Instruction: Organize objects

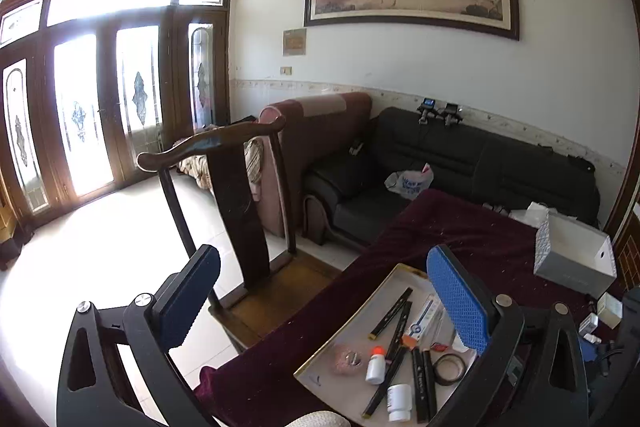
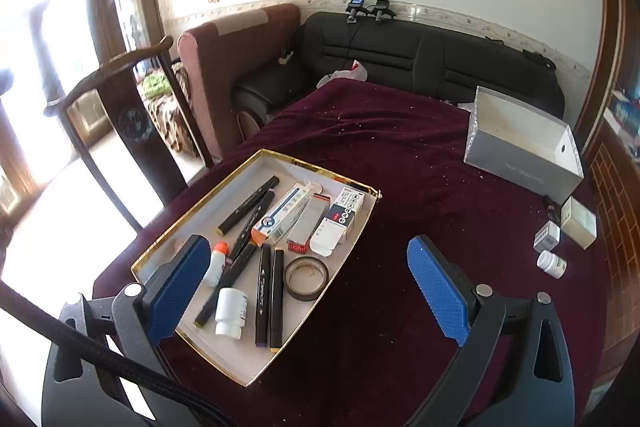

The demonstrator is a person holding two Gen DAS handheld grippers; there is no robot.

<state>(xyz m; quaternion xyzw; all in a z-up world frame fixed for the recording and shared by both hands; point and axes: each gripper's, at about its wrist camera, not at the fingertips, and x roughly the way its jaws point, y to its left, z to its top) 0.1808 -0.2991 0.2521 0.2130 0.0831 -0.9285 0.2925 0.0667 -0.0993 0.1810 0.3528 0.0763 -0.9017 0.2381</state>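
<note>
Presently listed, left to right, right wrist view: dark wooden chair (image 2: 132,123) at nine o'clock of the table (image 2: 400,155), maroon-covered. Gold-rimmed tray (image 2: 160,251) at centre holds black markers (image 2: 268,299), white bottle (image 2: 230,311), tape roll (image 2: 306,277) and small cartons (image 2: 280,215). Grey open box (image 2: 520,163) at two o'clock; small white bottle (image 2: 552,264) at three. Left tool (image 1: 320,303) and right tool (image 2: 308,291): both spread wide, holding nothing.
</note>
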